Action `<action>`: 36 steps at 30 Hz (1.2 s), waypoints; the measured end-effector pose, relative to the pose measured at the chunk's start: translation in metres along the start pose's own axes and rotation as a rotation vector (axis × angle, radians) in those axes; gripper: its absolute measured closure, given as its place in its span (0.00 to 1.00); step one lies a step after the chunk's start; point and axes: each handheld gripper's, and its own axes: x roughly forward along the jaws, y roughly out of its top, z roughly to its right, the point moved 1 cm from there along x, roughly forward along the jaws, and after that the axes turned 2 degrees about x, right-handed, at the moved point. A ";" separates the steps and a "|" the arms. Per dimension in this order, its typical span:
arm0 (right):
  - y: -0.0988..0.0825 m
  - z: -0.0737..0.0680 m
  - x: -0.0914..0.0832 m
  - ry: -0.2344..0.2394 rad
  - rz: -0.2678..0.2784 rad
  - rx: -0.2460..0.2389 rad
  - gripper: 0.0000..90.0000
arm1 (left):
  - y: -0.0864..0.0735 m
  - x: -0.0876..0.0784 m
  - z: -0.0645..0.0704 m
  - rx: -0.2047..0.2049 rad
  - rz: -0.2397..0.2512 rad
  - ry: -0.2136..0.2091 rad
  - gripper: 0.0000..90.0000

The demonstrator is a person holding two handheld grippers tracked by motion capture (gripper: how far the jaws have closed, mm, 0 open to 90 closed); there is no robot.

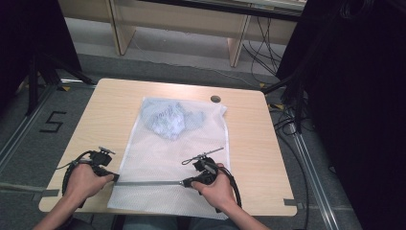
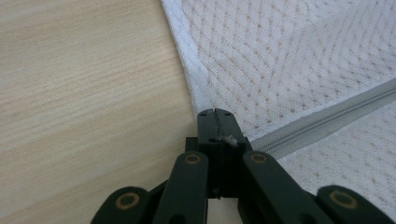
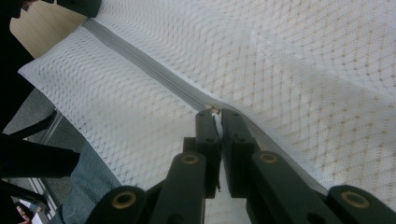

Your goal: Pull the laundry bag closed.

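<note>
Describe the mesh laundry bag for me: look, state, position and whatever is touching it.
The mesh laundry bag is white netting, lying flat on the wooden table, its near edge hanging over the front. A grey zipper crosses it near that end. A crumpled pale blue garment shows through the far end. The left claw is shut on the bag's side edge at the zipper's end; the right claw pinches white fabric on the zipper line.

The high view looks forward and down from above the person's side of the wooden table (image 1: 95, 120), taking in its whole top and the floor beyond. The left gripper view sits very close to the tabletop, looking along its jaws at the edge of a white mesh bag (image 2: 299, 60). The right gripper view is equally close, facing across the same bag. All three views share the bag's grey zipper (image 3: 140, 65).
</note>
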 end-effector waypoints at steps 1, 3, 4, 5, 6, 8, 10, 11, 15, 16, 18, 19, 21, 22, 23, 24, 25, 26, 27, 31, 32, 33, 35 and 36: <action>0.000 0.001 0.000 0.002 0.004 -0.006 0.97 | 0.000 0.001 0.001 -0.019 0.017 0.001 1.00; 0.000 0.001 0.000 -0.003 0.006 -0.001 0.97 | 0.000 0.001 0.001 -0.012 0.011 -0.001 1.00; -0.001 0.001 0.000 -0.003 0.006 0.000 0.97 | 0.000 0.000 0.000 0.000 0.001 -0.001 1.00; -0.001 0.001 0.000 -0.002 0.005 -0.002 0.97 | 0.000 0.000 0.000 0.000 0.001 0.000 1.00; -0.001 0.001 0.000 0.000 0.005 -0.009 0.97 | 0.000 0.000 0.000 0.000 0.001 0.000 1.00; -0.001 -0.002 -0.001 0.009 -0.005 0.032 0.97 | 0.000 0.000 0.000 -0.003 0.004 -0.001 1.00; -0.001 0.001 -0.002 -0.010 0.001 0.010 0.97 | 0.000 0.001 0.001 -0.023 0.021 0.000 1.00; -0.001 0.002 -0.003 -0.012 0.000 0.016 0.97 | 0.000 0.000 0.000 0.000 0.001 -0.001 1.00; -0.003 0.005 -0.004 -0.006 0.004 0.006 0.97 | 0.000 0.001 0.002 -0.023 0.020 0.002 1.00; -0.003 0.005 -0.004 -0.003 0.004 0.003 0.97 | 0.000 0.001 0.001 -0.019 0.017 0.002 1.00; -0.004 0.005 -0.005 -0.007 0.003 0.005 0.97 | 0.000 0.001 0.001 -0.020 0.017 0.002 1.00; -0.004 0.005 -0.005 -0.007 0.003 0.005 0.97 | 0.000 0.001 0.001 -0.020 0.017 0.002 1.00; -0.004 0.005 -0.006 -0.009 -0.004 0.019 0.97 | 0.000 0.001 0.001 -0.020 0.018 0.001 1.00; -0.004 0.006 -0.006 -0.014 0.006 0.004 0.97 | 0.000 0.001 0.001 -0.020 0.018 0.001 1.00; -0.004 0.006 -0.006 -0.014 0.006 0.004 0.97 | 0.000 0.000 0.000 -0.002 0.003 -0.001 1.00; -0.004 0.006 -0.007 -0.009 0.006 0.004 0.97 | 0.000 0.001 0.001 -0.013 0.012 0.000 1.00; -0.005 0.005 -0.008 -0.012 -0.005 0.037 0.97 | 0.000 0.000 0.000 -0.006 0.006 -0.001 1.00; -0.005 0.006 -0.008 -0.017 0.004 0.021 0.97 | 0.000 0.000 0.000 0.001 0.000 0.000 1.00; -0.005 0.006 -0.008 -0.017 0.004 0.021 0.97 | 0.000 0.000 0.000 0.001 0.000 0.000 1.00; -0.007 0.009 -0.010 -0.019 0.006 0.016 0.97 | 0.000 0.000 0.000 -0.005 0.005 -0.001 1.00; -0.007 0.009 -0.010 -0.025 0.006 0.026 0.97 | 0.000 0.000 0.000 -0.005 0.005 -0.001 1.00; -0.007 0.010 -0.011 -0.023 0.002 0.028 0.97 | 0.000 0.001 0.001 -0.022 0.020 0.002 1.00; -0.007 0.012 -0.011 -0.019 0.022 -0.010 0.97 | 0.000 0.001 0.001 -0.012 0.010 -0.001 1.00; -0.008 0.012 -0.012 -0.022 0.011 0.015 0.97 | 0.000 0.001 0.002 -0.022 0.019 0.002 1.00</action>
